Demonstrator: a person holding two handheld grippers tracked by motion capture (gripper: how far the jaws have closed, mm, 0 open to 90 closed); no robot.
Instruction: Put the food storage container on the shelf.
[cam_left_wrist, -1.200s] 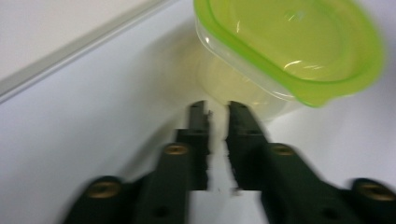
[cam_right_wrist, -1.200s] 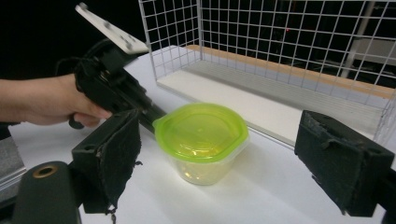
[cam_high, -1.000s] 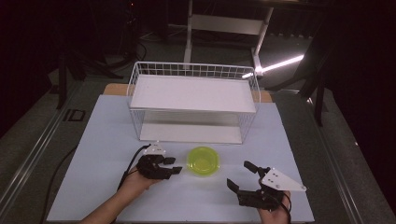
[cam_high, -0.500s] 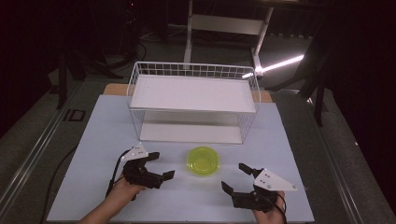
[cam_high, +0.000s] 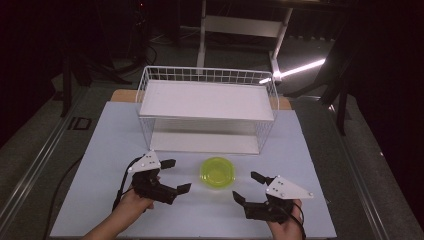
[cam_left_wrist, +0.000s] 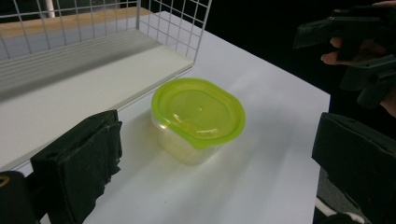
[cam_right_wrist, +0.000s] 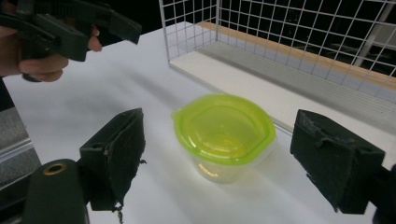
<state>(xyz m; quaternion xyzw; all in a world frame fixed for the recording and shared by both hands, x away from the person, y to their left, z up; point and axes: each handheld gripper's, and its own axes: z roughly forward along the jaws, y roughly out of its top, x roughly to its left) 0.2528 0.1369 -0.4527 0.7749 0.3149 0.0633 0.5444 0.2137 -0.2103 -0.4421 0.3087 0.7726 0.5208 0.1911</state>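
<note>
Two grippers, the left gripper (cam_high: 176, 176) and right gripper (cam_high: 248, 186), both spread wide and empty, flank a green-lidded container (cam_high: 217, 173) on the white table (cam_high: 100, 150) before a wire rack (cam_high: 207, 107), the right slightly nearer.

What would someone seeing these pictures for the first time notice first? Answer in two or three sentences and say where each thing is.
The bright green-lidded tub stands out at once, closed and alone on the white table, just in front of the wire rack. The rack has two white shelves and stands at the middle of the table. The left gripper and the right gripper flank the tub, jaws wide apart and holding nothing.
</note>
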